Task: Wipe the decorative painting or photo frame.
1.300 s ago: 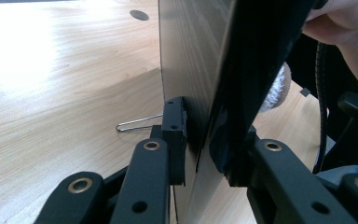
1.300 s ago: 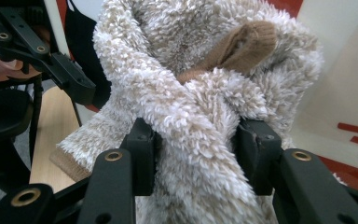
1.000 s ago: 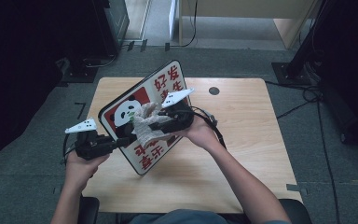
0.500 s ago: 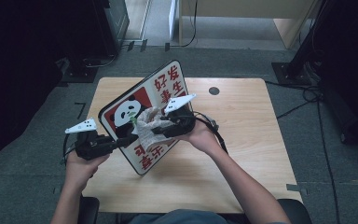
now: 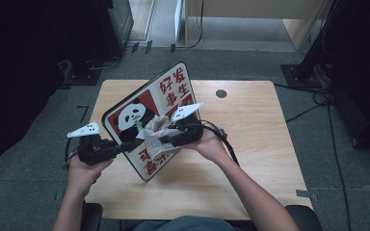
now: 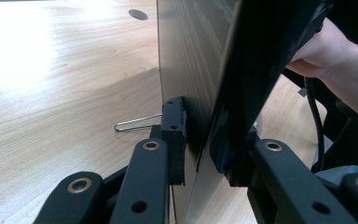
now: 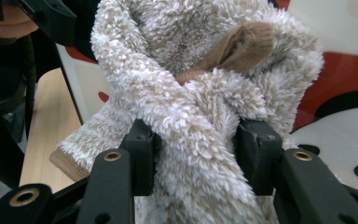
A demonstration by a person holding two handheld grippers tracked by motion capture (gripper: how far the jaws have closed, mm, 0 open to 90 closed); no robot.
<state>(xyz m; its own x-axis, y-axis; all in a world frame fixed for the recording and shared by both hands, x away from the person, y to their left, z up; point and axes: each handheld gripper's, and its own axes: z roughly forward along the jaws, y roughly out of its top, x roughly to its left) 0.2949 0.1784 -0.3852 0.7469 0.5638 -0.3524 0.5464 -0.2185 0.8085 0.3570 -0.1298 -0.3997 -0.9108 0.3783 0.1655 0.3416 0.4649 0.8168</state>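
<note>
Board: the panda sign board (image 5: 147, 118) stands tilted on edge near the table's (image 5: 250, 139) left edge.
Left gripper (image 6: 205, 156): clamped on the board's edge.
Right gripper (image 7: 198, 156): squeezing a fleecy cloth (image 7: 191, 79) against the board's printed face.
Progress: apparently mid-wipe; how much remains is unclear.

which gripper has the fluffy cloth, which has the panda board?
The right gripper is shut on the fluffy cloth, pressing it to the face of the panda board. The left gripper clamps that board by its edge, holding it tilted up off the table.
</note>
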